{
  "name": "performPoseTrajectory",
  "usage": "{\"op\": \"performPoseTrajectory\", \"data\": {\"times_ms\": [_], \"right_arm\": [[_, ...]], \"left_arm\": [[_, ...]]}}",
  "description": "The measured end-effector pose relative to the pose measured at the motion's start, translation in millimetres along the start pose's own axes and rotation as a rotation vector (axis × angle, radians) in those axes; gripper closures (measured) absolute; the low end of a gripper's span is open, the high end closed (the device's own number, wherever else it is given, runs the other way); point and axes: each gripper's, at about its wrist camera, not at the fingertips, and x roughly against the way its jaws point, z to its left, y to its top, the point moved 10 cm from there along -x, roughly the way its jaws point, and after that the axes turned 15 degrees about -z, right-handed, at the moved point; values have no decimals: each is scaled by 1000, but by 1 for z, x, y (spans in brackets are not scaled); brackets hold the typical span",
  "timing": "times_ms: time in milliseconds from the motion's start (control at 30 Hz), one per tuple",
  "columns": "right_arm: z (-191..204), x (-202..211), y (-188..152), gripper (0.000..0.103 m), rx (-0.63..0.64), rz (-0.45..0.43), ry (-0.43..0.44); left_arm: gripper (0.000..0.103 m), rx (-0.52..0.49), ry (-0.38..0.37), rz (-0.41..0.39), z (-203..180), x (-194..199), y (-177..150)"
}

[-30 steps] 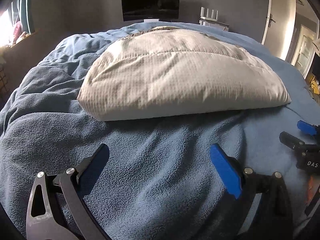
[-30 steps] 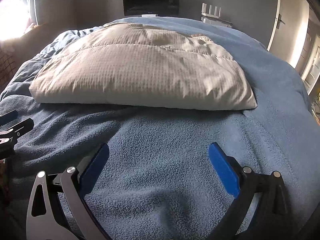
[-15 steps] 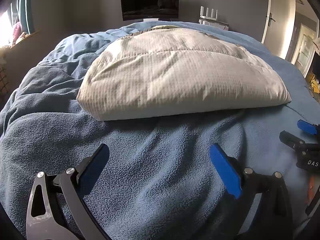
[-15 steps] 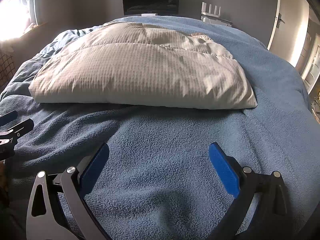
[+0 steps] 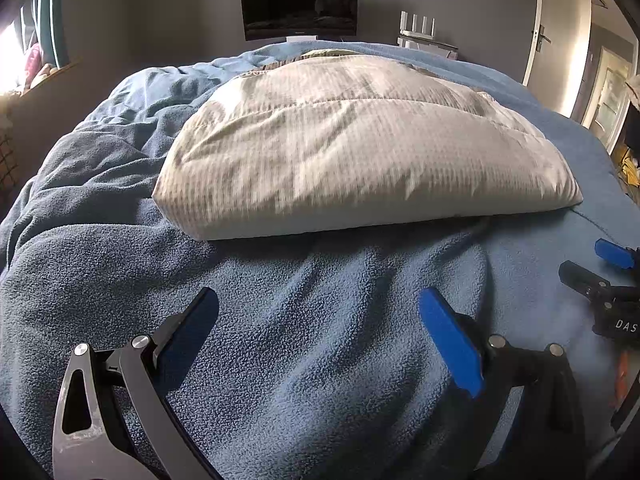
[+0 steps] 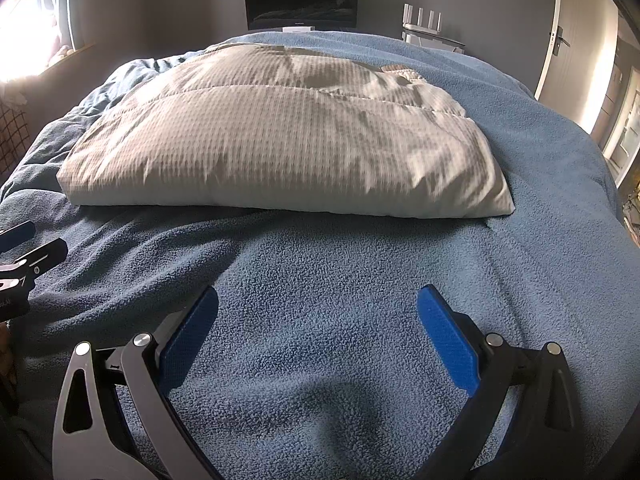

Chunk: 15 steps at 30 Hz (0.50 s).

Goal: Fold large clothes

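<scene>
Nearest, the left gripper (image 5: 318, 320) and the right gripper (image 6: 318, 320) both hover with fingers spread wide over the blue fleece blanket (image 6: 340, 280), holding nothing. Beyond them, toward twelve o'clock, the folded cream quilt (image 5: 360, 148) lies across the blanket. Farthest, a dark television (image 5: 298, 6) hangs on the wall.
</scene>
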Motion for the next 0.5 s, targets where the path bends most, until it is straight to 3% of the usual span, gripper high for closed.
{"op": "performPoseTrajectory", "data": {"times_ms": [500], "right_arm": [[0, 0, 0, 8, 0, 1, 1]], "left_arm": [[6, -1, -1, 1, 0, -1, 0]]}}
